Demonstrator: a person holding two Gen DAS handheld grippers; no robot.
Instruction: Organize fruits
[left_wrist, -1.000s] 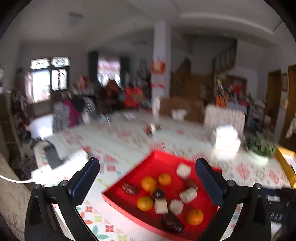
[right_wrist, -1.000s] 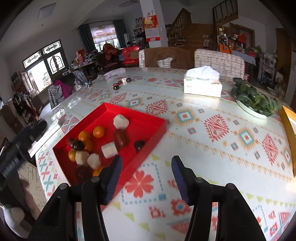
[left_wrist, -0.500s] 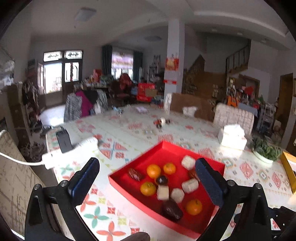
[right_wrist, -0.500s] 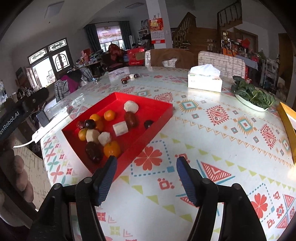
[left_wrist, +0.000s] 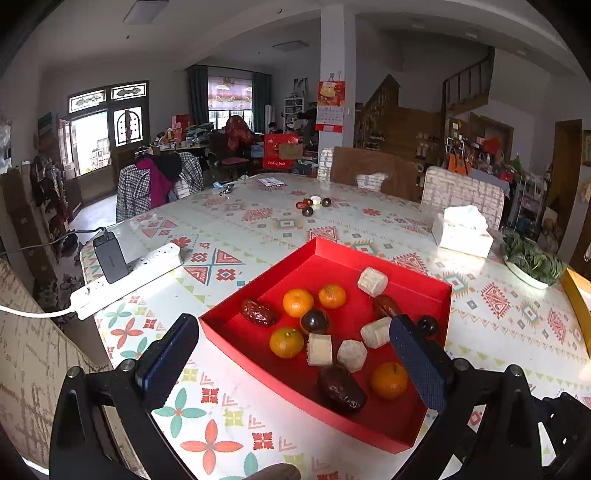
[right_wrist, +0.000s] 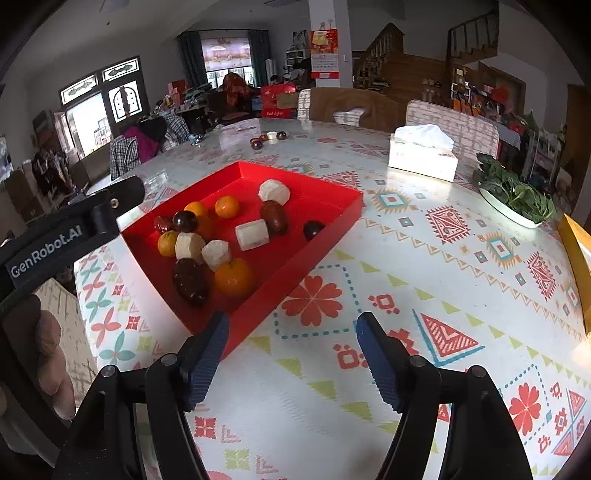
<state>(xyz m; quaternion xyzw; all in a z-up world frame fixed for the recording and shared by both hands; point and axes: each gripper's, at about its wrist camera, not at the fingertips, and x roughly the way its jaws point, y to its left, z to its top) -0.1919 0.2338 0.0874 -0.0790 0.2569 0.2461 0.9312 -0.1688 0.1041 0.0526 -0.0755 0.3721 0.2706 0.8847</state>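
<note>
Both tongs stand spread apart with nothing between them: the left tongs hang over the near edge of the shallow red cardboard tray at the frame's lower middle, the right tongs over the patterned surface beside the tray's near corner. Small oranges, dark wrinkled dates, pale peeled chunks and dark round fruits lie mixed and unsorted in the tray. A few more small fruits sit far off at upper middle, so as I judge it the mixed heap fits either fruits gathered in or sorting yet to come.

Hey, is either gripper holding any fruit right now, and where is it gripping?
Nothing is held. The left gripper and right gripper are both open and empty, hovering near the red tray.
</note>
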